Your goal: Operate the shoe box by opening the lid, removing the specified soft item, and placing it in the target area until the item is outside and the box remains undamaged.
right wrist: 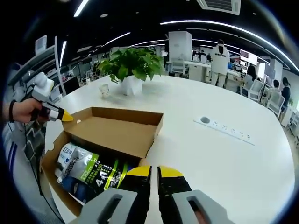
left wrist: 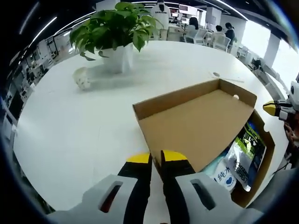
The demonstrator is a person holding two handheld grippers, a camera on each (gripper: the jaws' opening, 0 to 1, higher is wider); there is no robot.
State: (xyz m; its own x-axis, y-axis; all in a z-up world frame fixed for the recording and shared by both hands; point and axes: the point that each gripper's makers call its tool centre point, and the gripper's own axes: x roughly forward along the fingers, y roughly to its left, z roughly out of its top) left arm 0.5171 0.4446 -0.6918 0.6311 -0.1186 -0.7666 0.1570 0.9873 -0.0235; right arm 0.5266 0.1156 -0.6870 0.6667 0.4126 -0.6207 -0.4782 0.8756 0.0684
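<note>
Already the box (left wrist: 243,154) lies open near the table (left wrist: 84,135) edge, its lid (left wrist: 196,119) folded back flat toward the table's middle. Soft packets (right wrist: 86,170) lie inside the box, against its near wall. The left gripper (left wrist: 156,158) has its jaws closed on nothing, tips just beside the lid's corner. The right gripper (right wrist: 154,171) is likewise closed and empty, tips at the box rim. A plant (right wrist: 131,65) and small cup (left wrist: 81,78) stand toward the far edge.

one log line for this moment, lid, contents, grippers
lid: open, flipped back | soft packs: inside box | left gripper: shut, empty | right gripper: shut, empty
</note>
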